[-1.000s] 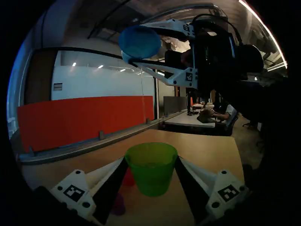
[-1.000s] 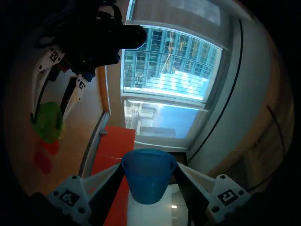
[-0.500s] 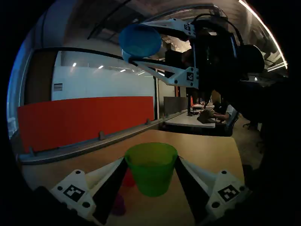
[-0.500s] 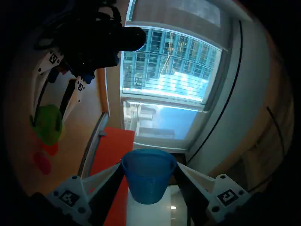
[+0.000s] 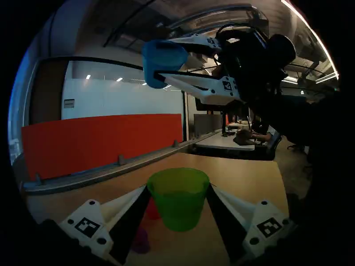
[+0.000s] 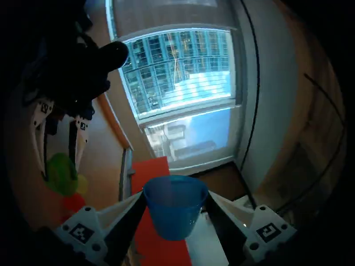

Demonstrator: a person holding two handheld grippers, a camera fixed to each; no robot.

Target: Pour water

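The left gripper (image 5: 177,191) holds a green cup (image 5: 178,201) between its two fingers, both pressing on the cup's sides; the cup stands upright, low over the wooden table (image 5: 242,177), with its opening turned up; whether it rests on the table or hangs just above it, I cannot tell. On the table, just beside the left finger, are a small red thing (image 5: 152,209) and a small purple thing (image 5: 141,241); their shapes are too dark to name. Behind the table runs an orange partition (image 5: 97,137).

The right gripper (image 6: 175,199) is closed on a blue cup (image 6: 175,208), one finger on each side; in the right gripper view this cup is in front of a large window (image 6: 186,88). In the left gripper view the same blue cup is high up, well above the green cup and a little to its left, seen from the side; a hand in dark clothing holds that gripper. If there is water in either cup, the pictures do not show it.
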